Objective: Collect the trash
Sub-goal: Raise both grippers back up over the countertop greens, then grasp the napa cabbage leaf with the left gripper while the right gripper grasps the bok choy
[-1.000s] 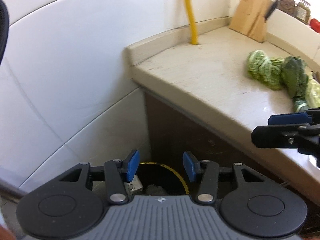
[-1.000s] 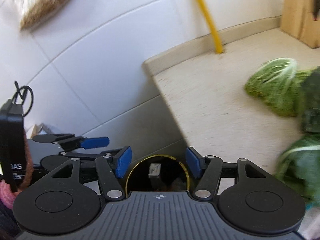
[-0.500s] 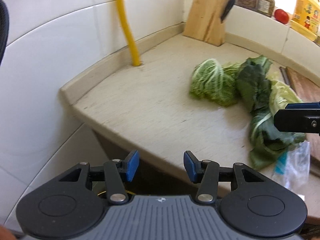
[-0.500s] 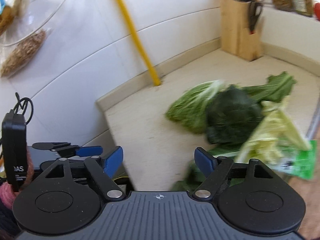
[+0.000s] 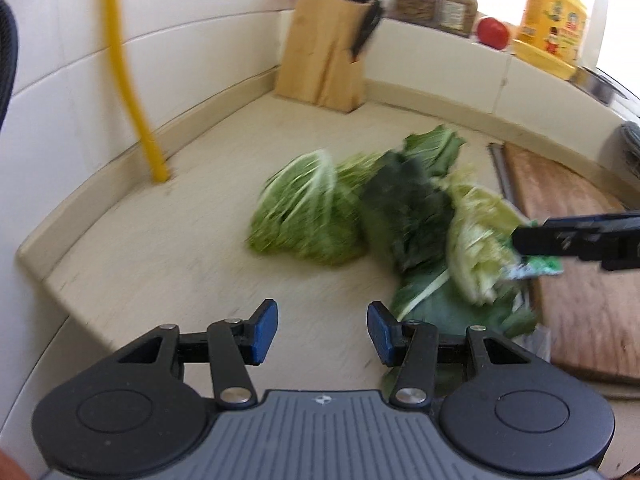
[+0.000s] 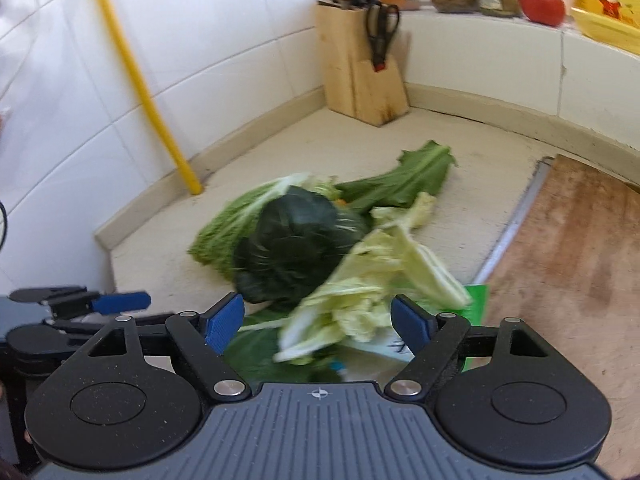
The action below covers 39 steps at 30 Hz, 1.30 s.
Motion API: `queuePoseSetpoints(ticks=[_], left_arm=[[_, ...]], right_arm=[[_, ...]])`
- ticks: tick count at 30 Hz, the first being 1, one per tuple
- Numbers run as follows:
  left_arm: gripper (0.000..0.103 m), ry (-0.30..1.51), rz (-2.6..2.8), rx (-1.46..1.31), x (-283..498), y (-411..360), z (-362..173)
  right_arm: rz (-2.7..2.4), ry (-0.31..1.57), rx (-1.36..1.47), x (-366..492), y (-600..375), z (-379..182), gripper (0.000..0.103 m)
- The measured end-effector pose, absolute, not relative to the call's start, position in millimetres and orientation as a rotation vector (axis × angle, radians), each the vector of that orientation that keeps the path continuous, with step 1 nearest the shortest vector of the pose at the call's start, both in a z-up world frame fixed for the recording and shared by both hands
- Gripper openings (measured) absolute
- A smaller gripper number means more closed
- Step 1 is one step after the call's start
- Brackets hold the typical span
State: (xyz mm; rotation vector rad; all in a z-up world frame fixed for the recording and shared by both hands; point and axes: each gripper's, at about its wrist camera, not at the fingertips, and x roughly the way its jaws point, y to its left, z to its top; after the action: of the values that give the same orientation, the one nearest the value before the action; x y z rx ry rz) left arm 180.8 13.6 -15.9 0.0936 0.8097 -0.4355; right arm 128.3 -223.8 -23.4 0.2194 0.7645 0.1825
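Left gripper (image 5: 323, 330), right gripper (image 6: 318, 322): identical build. Grey ribbed housing with a small crosshair mark, two round black discs, black linkage arms on silver screws, blue ribbed pads (image 5: 264, 330) on fingertips.

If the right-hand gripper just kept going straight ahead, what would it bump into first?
Most likely the pale yellow-green cabbage leaves, which lie straight ahead of the open right gripper on the beige countertop. The dark green leafy bunch sits just beyond. The picture is blurred, so depth is uncertain.
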Motion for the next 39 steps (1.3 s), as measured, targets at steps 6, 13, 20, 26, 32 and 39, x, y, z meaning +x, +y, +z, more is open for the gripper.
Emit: queuePoseSetpoints(ticks=[6,13,20,26,32,39], left_arm=[[0.047,0.754,-0.487,0.122,202,-20,-5],[0.047,0.718,-0.464,0.144,234,-39,0],[0.047,0.731,-0.358,0.118,280,-30,-9],[0.047,0.81,-0.365,0.097,318,-33,-28],[0.05,0.844,-0.388,0.116,334,-45,-43],[0.053,0.863,-0.397,0.078,337,-36,-49]], right_arm=[[0.163,0.766,0.212,133,-241,-30,0.085],[0.154,0.755,0.235,146,-268,-32,0.085],[0.176,0.752,0.293,174,-289,-32,0.085],[0.247,0.743,0.288,195,-276,-29,0.086],[0.364,0.763,0.238,213,-240,-31,0.086],[0.464,0.828,0.173,238,-197,-51,0.088]])
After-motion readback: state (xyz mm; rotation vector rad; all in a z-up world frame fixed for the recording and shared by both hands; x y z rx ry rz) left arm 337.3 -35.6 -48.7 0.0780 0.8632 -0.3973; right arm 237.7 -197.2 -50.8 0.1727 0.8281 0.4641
